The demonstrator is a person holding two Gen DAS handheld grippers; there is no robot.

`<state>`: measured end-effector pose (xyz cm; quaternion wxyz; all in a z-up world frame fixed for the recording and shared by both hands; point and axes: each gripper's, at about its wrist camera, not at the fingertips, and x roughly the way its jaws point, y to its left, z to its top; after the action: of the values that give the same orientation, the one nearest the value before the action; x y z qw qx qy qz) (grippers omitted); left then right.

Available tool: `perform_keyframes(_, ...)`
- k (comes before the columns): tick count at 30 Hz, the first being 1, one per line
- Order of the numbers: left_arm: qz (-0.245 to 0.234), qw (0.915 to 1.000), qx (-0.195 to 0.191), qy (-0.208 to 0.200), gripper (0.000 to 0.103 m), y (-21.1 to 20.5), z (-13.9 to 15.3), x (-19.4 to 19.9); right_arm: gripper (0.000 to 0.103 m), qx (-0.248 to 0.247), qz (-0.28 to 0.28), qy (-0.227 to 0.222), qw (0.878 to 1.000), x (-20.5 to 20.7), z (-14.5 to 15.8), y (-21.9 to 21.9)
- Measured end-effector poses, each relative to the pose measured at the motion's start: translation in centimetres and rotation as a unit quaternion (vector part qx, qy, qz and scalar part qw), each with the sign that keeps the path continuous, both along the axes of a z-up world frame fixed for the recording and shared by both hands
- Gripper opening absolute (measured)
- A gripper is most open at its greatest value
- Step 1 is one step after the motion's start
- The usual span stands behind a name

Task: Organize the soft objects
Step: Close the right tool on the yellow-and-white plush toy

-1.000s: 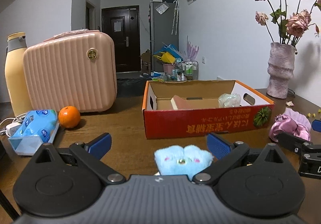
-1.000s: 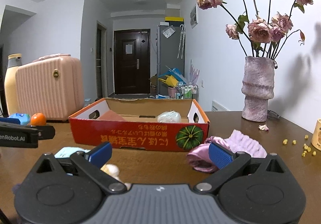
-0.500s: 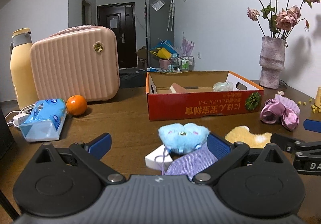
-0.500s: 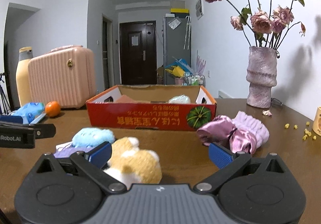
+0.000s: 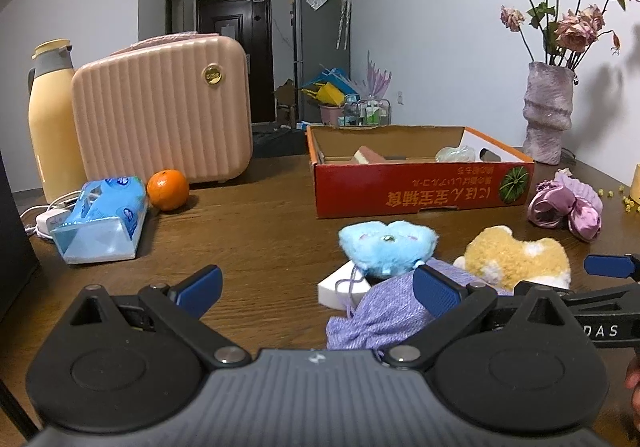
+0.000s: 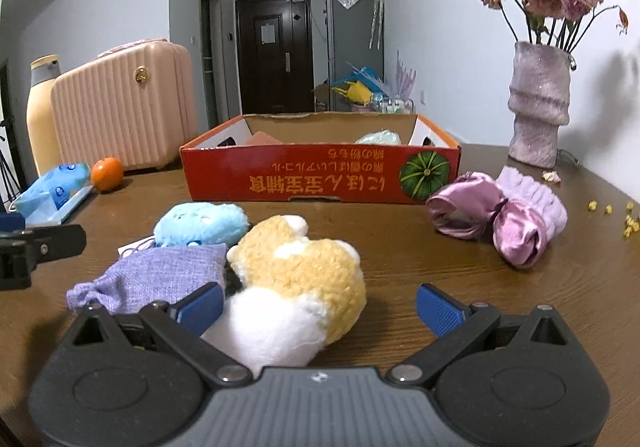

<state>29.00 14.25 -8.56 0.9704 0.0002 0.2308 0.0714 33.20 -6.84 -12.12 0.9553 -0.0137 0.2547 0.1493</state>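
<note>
On the brown table lie a blue plush (image 5: 387, 247) (image 6: 200, 223), a yellow-and-white plush (image 6: 298, 279) (image 5: 516, 259), a purple cloth pouch (image 5: 384, 315) (image 6: 160, 279) and a white block (image 5: 340, 287). Pink satin and lilac fabric pieces (image 6: 500, 217) (image 5: 566, 205) rest to the right. Behind them stands a red cardboard box (image 5: 420, 191) (image 6: 320, 181) holding a few items. My left gripper (image 5: 316, 287) is open, with the pouch by its right finger. My right gripper (image 6: 320, 305) is open around the yellow plush without gripping it.
A pink ribbed suitcase (image 5: 160, 111), a yellow bottle (image 5: 52, 119), an orange (image 5: 168, 189) and a blue tissue pack (image 5: 100, 219) stand at the left. A vase of dried roses (image 6: 538, 107) stands at the right, with small yellow crumbs (image 6: 624, 215) nearby.
Both grippers have pulled back from the box toward the table's near side. The pouch, white block and yellow plush have come into view. Both stay open.
</note>
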Motion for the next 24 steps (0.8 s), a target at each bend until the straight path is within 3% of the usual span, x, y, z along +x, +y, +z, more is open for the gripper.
perform_keyframes(10, 0.003, 0.9999, -0.003, 0.012, 0.103, 0.7, -0.5, 0.3, 0.103, 0.011, -0.004, 0.037, 0.999, 1.7, -0.8, 1.3)
perform_keyframes(14, 0.004, 0.9999, -0.002, 0.012, 0.103, 0.8, -0.5, 0.3, 0.082, 0.017, 0.012, 0.042, 0.999, 1.7, -0.9, 1.6)
perform_keyframes(20, 0.008, 0.9999, -0.003, 0.015, 0.103, 0.9, -0.7, 0.5, 0.076, 0.014, 0.027, 0.034, 0.999, 1.1, -0.6, 1.7)
perform_keyframes(24, 0.01, 0.9998, -0.002, 0.017, 0.103, 0.9, -0.8, 0.6, 0.065, 0.029, 0.024, 0.038, 0.999, 1.1, -0.4, 1.1)
